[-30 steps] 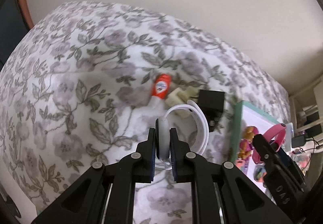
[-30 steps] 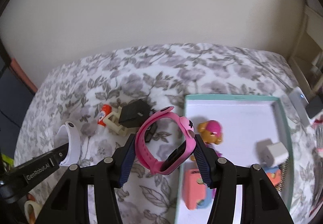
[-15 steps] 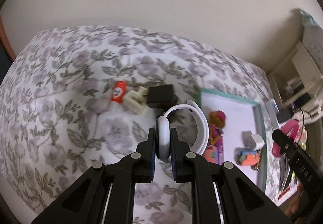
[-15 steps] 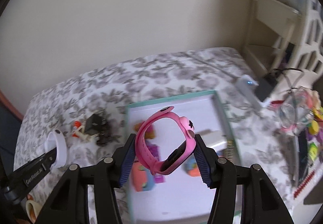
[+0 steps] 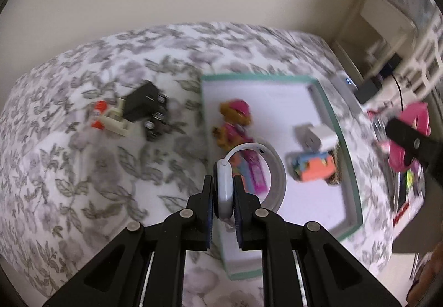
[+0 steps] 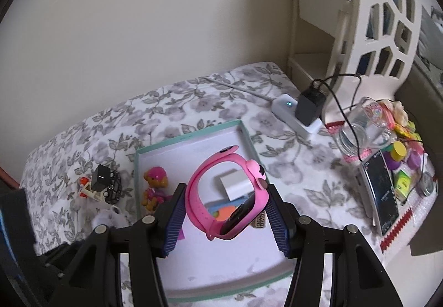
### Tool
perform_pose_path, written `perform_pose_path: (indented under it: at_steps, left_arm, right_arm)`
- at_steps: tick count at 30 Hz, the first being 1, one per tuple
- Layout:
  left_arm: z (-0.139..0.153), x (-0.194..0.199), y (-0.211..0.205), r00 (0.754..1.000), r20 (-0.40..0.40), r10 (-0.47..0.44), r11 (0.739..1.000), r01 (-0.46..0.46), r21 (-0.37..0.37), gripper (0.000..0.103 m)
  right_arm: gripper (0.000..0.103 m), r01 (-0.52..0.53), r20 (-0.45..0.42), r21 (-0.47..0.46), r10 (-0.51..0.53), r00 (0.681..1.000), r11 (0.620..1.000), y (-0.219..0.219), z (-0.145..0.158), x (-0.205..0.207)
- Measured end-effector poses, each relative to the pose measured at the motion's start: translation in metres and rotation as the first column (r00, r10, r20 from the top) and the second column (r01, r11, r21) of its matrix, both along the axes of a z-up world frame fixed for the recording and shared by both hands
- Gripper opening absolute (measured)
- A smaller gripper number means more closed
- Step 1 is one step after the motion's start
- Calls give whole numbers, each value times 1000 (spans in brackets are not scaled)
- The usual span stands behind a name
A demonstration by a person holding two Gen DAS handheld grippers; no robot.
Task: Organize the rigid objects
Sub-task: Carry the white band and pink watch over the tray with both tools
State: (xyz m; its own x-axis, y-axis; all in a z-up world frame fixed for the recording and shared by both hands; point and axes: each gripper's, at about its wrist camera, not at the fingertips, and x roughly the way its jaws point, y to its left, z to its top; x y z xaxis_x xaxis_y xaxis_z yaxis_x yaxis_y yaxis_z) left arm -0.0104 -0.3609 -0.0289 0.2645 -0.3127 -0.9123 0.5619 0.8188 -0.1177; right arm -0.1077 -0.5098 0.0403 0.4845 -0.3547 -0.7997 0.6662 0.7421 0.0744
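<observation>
Floral bedspread (image 6: 199, 104) against plain wall (image 6: 138, 16)

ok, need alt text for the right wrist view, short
The right gripper holds a pink child's smartwatch by its band and body above a shallow teal-rimmed tray on a floral bedspread. The tray holds a toy figure and a white charger block; a black adapter lies on the bedspread left of it.

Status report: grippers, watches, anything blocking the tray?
Left gripper shut on white watch. Right gripper shut on pink watch. Tray partly filled, room left.
</observation>
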Motion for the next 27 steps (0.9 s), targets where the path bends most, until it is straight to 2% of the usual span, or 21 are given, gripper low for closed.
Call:
perform_pose_path:
  at_steps: [4,7,18,23,27]
  left_arm:
    - [-16,-15,-10,998,-50,-40,999,41,15,13]
    - [-24,-22,-14,997,-52,-54,997,56,46,13]
    - [-56,-34,-24,995,-75,-71,988,80,133,13]
    - [-66,-35,-26,993,-91,-71,984,84,156,13]
    - [-72,-36,-29,992,-97,-77,980,93,174,13]
  right_arm:
    - [58,17,-4,17,-17,1000,1000,-3,-5,-10]
    - [59,31,-26,38,-30,999,999,-8,-15,-15]
    - [59,41,-241,180,4,970,983,-22,-100,1]
    - [59,64,-296,225,5,955,972,-27,-126,-1]
    - [59,73,-318,239,7,948,968,-27,-136,-3]
